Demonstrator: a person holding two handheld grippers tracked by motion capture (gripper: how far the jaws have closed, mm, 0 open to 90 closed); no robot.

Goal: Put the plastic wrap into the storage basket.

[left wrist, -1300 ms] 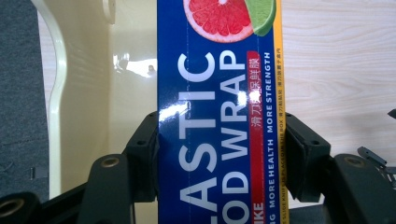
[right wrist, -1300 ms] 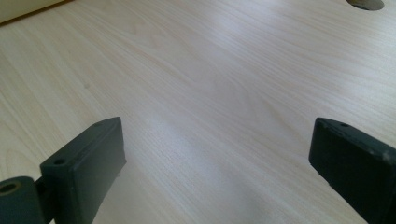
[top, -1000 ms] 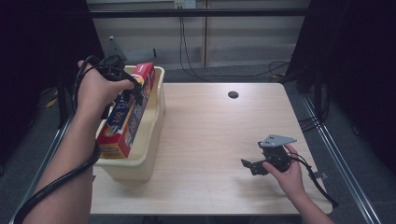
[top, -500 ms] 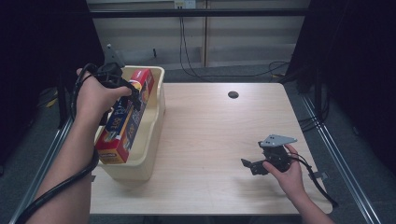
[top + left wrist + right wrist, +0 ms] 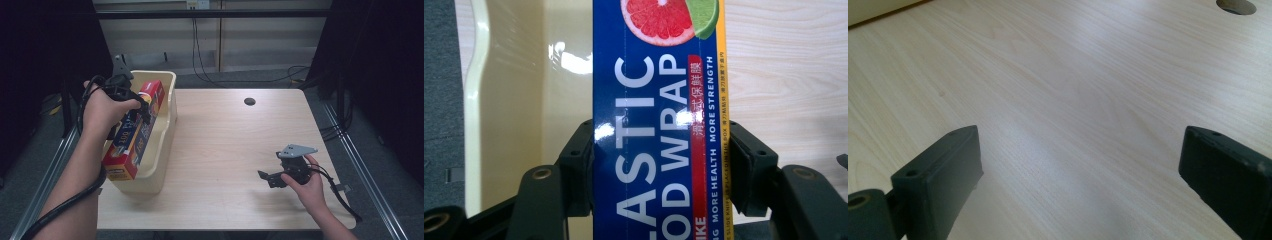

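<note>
Left tongs (image 5: 142, 107) squeeze the wrap box (image 5: 134, 135) at nine o'clock, tipped low to slide into the tub (image 5: 167, 125), while right tongs (image 5: 267, 177) rest wide at four o'clock.

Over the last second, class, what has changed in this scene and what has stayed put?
The left gripper, clamped on the long blue and red plastic-wrap box, has lowered it deeper into the cream plastic tub. The right gripper stays open and still above the pale wooden table.
</note>
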